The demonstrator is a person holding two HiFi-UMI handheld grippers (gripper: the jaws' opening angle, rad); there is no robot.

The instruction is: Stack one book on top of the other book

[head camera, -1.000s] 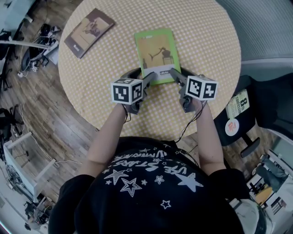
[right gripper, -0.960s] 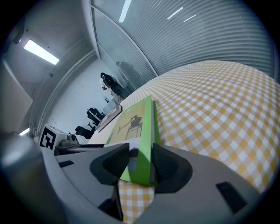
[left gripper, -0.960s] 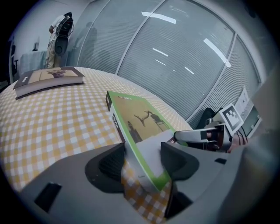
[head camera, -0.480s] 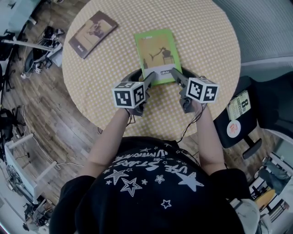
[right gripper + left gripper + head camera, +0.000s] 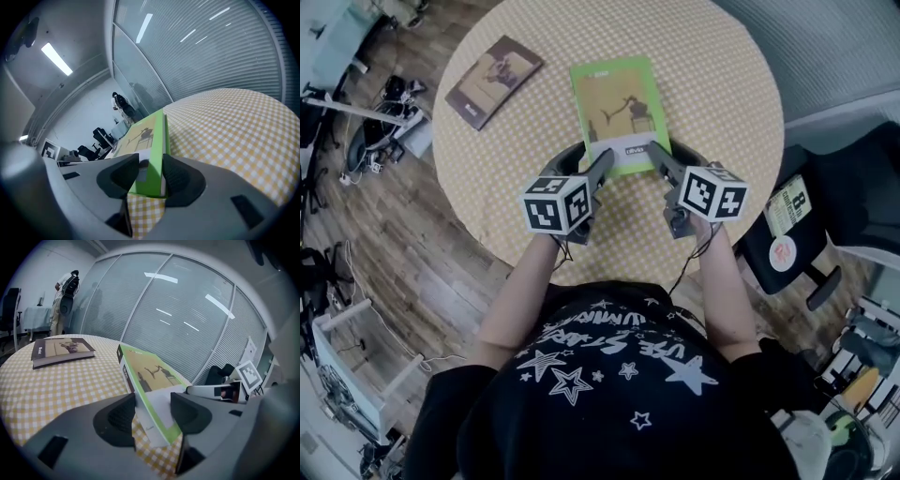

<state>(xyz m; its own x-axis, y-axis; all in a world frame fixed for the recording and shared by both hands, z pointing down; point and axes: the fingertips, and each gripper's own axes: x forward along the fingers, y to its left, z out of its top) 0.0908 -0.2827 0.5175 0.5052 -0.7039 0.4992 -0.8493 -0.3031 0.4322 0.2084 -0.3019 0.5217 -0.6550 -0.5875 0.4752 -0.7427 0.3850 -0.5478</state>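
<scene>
A green book [image 5: 617, 103] lies in the middle of the round checked table [image 5: 712, 84], with its near end raised off the cloth. My left gripper [image 5: 595, 161] is shut on its near left corner, by the spine, and that corner [image 5: 150, 376] fills the gap between the jaws. My right gripper [image 5: 661, 159] is shut on the near right corner [image 5: 145, 140]. A brown book [image 5: 494, 80] lies flat at the table's far left, apart from both grippers, and the left gripper view shows the brown book [image 5: 61, 350] too.
A dark office chair [image 5: 825, 216] stands close to the table's right side. Cables and gear [image 5: 384, 103] lie on the wooden floor at the left, and a white frame [image 5: 347, 328] stands lower left. Glass walls with blinds [image 5: 187, 310] rise behind the table.
Both grippers have risen a little toward the camera, and the green book's near end has come up with them. The brown book has not moved.
</scene>
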